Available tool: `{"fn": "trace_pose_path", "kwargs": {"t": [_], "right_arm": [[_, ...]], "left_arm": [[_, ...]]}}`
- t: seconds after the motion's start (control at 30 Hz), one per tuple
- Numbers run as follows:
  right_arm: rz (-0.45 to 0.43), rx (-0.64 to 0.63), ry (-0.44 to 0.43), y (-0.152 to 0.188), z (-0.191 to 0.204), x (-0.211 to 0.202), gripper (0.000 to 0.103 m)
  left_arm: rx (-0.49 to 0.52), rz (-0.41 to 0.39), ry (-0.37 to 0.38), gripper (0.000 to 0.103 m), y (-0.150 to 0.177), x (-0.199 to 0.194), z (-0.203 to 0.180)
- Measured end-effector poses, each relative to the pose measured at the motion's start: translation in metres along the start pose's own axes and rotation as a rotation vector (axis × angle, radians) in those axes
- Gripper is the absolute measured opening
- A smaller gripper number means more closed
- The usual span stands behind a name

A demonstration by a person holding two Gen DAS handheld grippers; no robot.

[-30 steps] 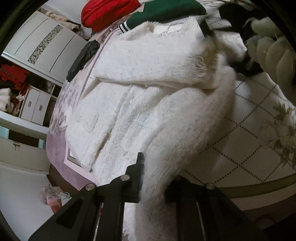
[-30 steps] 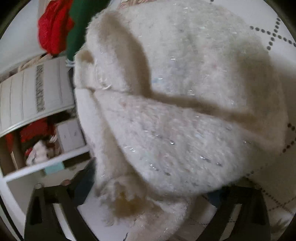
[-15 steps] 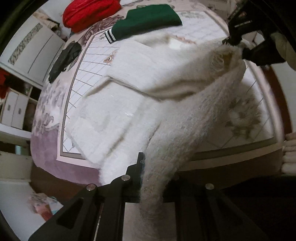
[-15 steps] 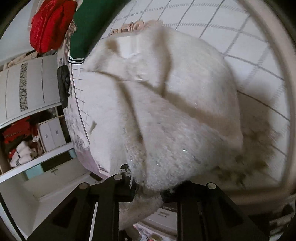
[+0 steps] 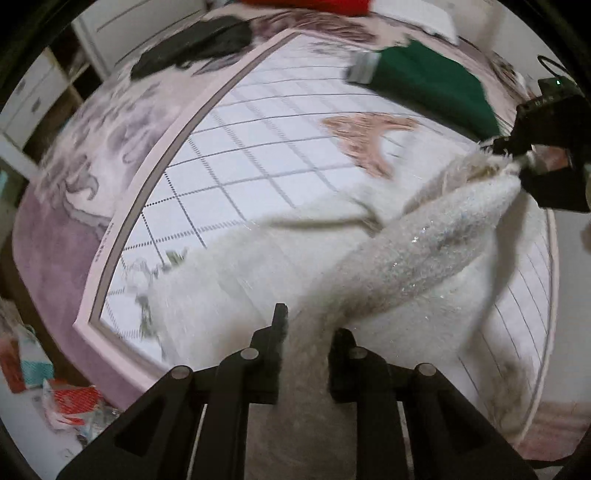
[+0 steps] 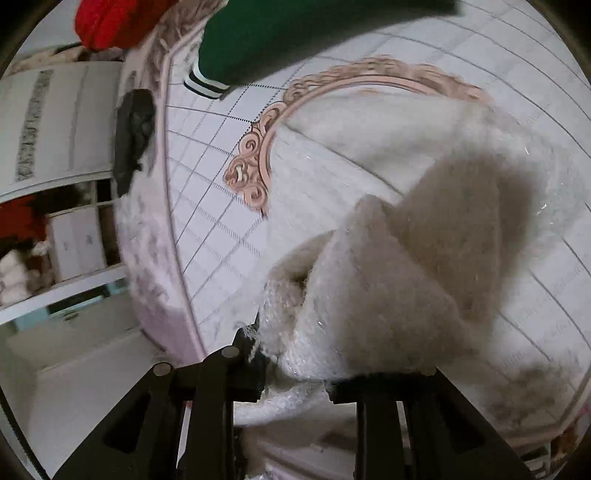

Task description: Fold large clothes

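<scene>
A large fluffy white garment (image 5: 280, 266) lies on the bed's checked cover (image 5: 258, 147), one edge raised off it. My left gripper (image 5: 306, 343) is shut on a bunched part of that edge, which runs up to the right. My right gripper (image 5: 517, 155) shows at the far right of the left wrist view, shut on the other end of the raised edge. In the right wrist view the garment (image 6: 406, 258) fills the lower right, and my right gripper (image 6: 291, 369) is shut on its thick edge.
A folded green garment (image 5: 432, 85) with a striped cuff lies at the far side of the bed, a black item (image 5: 192, 48) at the far left and a red one (image 6: 118, 22) beyond. White cupboards (image 6: 55, 118) and floor clutter (image 5: 55, 398) stand beside the bed.
Both grippers have lifted the held edge of the white garment and carried it across the bed toward its near right side. More of the checked cover now shows.
</scene>
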State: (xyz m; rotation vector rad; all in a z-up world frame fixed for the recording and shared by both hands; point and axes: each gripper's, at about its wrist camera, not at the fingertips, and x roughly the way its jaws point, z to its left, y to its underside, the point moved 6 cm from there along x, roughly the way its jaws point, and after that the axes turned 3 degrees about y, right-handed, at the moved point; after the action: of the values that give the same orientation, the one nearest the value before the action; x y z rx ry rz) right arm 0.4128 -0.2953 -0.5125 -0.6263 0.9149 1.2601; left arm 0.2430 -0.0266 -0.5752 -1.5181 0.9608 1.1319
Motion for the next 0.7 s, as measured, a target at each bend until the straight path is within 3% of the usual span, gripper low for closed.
{"fn": "trace_pose_path", "kwargs": {"t": [0.1,0.13,0.17,0.2,0.27,0.3,0.37,0.43,0.5,0.53,0.57,0.7], "right_arm": [[0.02,-0.047,0.059,-0.033,0.026,0.043,0.045],[0.03,-0.062,0.044,-0.045,0.037,0.059,0.06],[0.053,-0.098,0.031,-0.054,0.048,0.072,0.067],[0.073,-0.122,0.02,-0.06,0.055,0.081,0.067],[0.093,-0.121,-0.07,-0.064,0.068,0.079,0.067],[0.068,-0.114,-0.155,-0.062,0.072,0.062,0.067],[-0.007,-0.109,-0.214,-0.056,0.067,0.026,0.069],[-0.111,-0.087,-0.198,-0.048,0.047,-0.01,0.071],[-0.193,-0.065,-0.126,-0.036,0.023,-0.034,0.071],[-0.206,-0.046,-0.071,-0.029,0.009,-0.036,0.071],[-0.2,-0.031,-0.04,-0.025,0.0,-0.031,0.071],[-0.149,-0.083,0.061,-0.033,-0.005,0.026,0.06]], "left_arm": [[-0.049,0.044,0.028,0.024,-0.021,0.043,0.036],[-0.074,0.059,0.043,0.024,-0.025,0.052,0.045],[-0.115,0.064,0.072,0.025,-0.03,0.057,0.054],[-0.169,0.056,0.119,0.027,-0.035,0.057,0.065],[-0.222,0.023,0.161,0.048,-0.042,0.047,0.078],[-0.251,-0.005,0.178,0.054,-0.045,0.037,0.084],[-0.301,-0.057,0.217,0.071,-0.046,0.016,0.092],[-0.336,-0.084,0.248,0.076,-0.046,0.005,0.097],[-0.356,-0.1,0.254,0.077,-0.044,-0.003,0.099],[-0.36,-0.108,0.245,0.085,-0.044,-0.004,0.1],[-0.361,-0.126,0.225,0.092,-0.043,-0.004,0.1],[-0.33,-0.2,0.107,0.092,-0.046,0.002,0.106]]}}
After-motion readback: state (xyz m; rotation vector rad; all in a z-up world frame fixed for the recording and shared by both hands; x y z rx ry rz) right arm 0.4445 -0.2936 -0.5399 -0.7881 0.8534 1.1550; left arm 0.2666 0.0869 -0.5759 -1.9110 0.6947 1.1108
